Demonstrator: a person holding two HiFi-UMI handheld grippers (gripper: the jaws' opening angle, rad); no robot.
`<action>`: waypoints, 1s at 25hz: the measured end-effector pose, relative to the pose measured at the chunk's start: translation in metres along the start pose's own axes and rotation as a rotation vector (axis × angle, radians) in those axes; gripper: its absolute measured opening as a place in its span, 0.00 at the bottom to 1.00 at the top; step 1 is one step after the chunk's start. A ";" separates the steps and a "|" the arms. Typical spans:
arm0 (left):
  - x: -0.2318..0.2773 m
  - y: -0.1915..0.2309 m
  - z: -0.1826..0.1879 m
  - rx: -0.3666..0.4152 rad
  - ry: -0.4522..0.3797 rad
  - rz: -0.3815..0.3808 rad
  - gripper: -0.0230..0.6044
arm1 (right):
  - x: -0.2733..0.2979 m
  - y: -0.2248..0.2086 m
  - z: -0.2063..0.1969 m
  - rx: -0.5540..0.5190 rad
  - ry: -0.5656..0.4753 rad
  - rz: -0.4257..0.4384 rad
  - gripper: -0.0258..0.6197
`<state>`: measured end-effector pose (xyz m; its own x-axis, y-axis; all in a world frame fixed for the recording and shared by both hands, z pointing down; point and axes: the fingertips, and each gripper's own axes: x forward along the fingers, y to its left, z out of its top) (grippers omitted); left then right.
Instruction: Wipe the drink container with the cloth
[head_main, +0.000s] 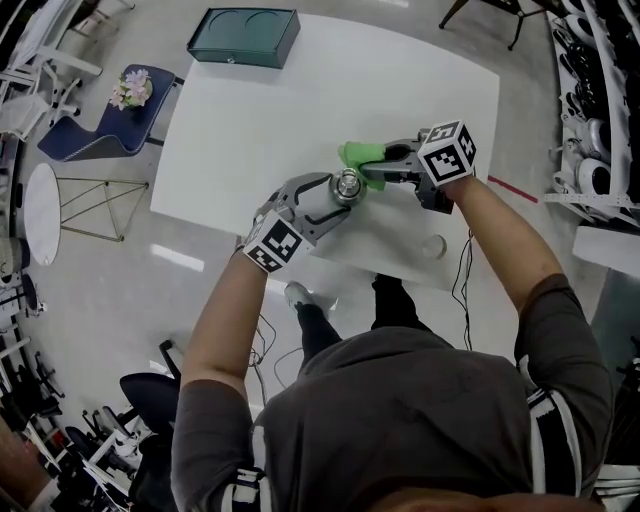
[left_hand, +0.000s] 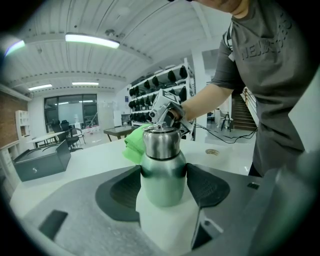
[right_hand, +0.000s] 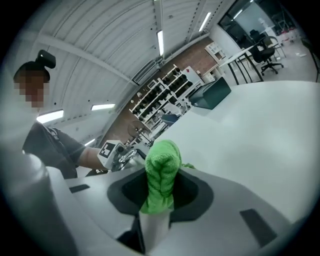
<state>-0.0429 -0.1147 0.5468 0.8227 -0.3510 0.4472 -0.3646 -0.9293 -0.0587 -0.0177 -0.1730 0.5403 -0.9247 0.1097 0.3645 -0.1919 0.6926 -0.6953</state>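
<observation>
while the left claw (head_main: 338, 192) grasps the drink container (left_hand: 161, 150) upright near the surface's (head_main: 300, 110) near edge, the right claw (right_hand: 160, 200), clenched on the cloth (right_hand: 161, 167), sits just beside its cap, far-edge side; container's long axis vertical.

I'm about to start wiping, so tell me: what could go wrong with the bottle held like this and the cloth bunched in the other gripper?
1. The left gripper pinches the smooth, round steel bottle only at its sides. A sideways push from wiping could twist it or let it slip.
2. The green cloth is a narrow wad in the right gripper, so its hard fingers might scrape the metal.
</observation>
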 end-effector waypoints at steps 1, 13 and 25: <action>0.001 -0.001 0.000 -0.001 -0.001 -0.001 0.46 | 0.000 -0.003 -0.001 -0.005 0.018 -0.004 0.18; 0.005 -0.001 -0.001 -0.019 -0.024 0.008 0.47 | 0.023 -0.045 -0.032 -0.184 0.345 -0.150 0.18; 0.004 0.000 -0.002 -0.025 -0.063 0.044 0.47 | 0.050 0.003 0.043 0.078 0.141 0.315 0.18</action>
<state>-0.0408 -0.1153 0.5507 0.8308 -0.3991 0.3879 -0.4113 -0.9098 -0.0549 -0.0789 -0.1956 0.5300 -0.8889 0.4107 0.2032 0.0659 0.5534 -0.8303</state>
